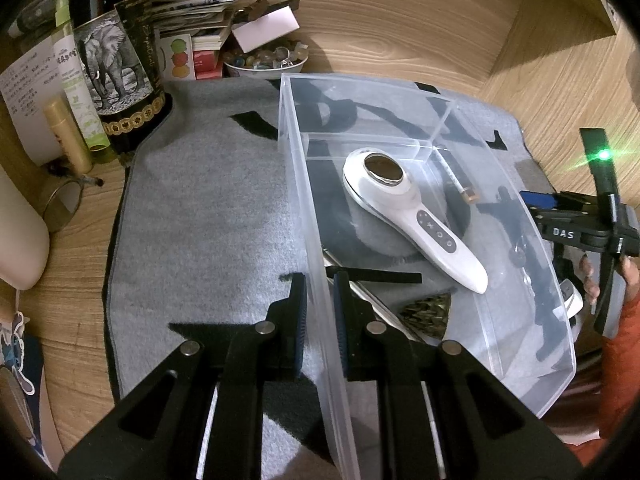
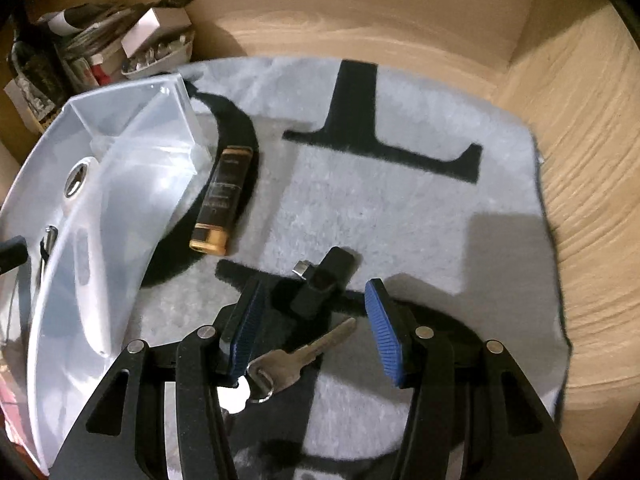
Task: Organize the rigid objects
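Left hand-held gripper (image 1: 320, 312) clamps the clear box (image 1: 308, 216) wall. Right hand-held gripper (image 2: 314, 320), jaws apart and empty, straddles the black clip-like piece (image 2: 320, 284), probably a USB stick; the key (image 2: 296, 356) underneath could get snagged.

Open mat (image 2: 400, 216): bare stretch right of the clear bin (image 2: 120, 184), free for passing.
Bin wall: upright, clamped in the left gripper (image 1: 320, 320), blocking sideways travel.
Under right gripper (image 2: 316, 328): key (image 2: 296, 360) and black block (image 2: 320, 284) between parted jaws.
Beside bin: gold-and-black tube (image 2: 222, 200), close against the wall.
Back-left corner: crowded by bottle (image 1: 116, 60), books (image 1: 200, 20), bowl (image 1: 266, 62).
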Available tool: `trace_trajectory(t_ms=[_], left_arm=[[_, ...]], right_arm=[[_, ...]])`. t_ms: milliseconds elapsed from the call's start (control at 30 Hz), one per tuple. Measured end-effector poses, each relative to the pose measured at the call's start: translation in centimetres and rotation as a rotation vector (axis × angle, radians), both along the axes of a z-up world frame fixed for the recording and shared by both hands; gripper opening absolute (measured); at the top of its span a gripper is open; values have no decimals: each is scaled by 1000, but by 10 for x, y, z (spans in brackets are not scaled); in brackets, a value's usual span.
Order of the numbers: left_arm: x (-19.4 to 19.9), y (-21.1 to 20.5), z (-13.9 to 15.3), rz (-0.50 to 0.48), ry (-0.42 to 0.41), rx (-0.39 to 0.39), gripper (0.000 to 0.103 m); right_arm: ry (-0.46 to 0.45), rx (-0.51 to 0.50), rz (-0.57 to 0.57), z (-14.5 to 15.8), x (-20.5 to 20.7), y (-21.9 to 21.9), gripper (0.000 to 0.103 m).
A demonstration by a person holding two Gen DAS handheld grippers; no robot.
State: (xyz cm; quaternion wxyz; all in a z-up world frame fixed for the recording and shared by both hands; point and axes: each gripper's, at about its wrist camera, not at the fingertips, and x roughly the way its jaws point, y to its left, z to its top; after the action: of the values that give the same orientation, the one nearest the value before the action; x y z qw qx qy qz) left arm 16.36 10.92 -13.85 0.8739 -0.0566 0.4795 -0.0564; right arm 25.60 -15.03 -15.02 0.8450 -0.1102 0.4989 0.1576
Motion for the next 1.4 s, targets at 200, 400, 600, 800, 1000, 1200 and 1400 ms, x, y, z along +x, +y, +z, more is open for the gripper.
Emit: trace_trajectory(t_ms=[200, 400, 600, 800, 1000, 1200, 1400], left_arm=[[0, 0, 0, 0, 0, 1, 14], [0, 0, 0, 3, 1, -2, 14], [0, -1, 1, 3, 2, 1, 14], [0, -1, 1, 4, 1, 1, 14], [0, -2, 1, 4, 1, 0, 14], [1, -2, 1, 3, 2, -1, 14], [1, -2, 1, 4, 0, -5, 14]], right_arm=[[-15, -13, -9, -3, 2, -2, 25], [-26, -19, 0, 0, -1, 0, 18], [-73, 9, -8, 19, -8, -1, 18], [-167, 42, 11, 57, -18, 9, 18], [-236, 89, 65, 84, -25, 29, 19], [-243, 133, 131, 89, -33, 56, 19], [-235, 118, 223, 83, -45, 88, 19]])
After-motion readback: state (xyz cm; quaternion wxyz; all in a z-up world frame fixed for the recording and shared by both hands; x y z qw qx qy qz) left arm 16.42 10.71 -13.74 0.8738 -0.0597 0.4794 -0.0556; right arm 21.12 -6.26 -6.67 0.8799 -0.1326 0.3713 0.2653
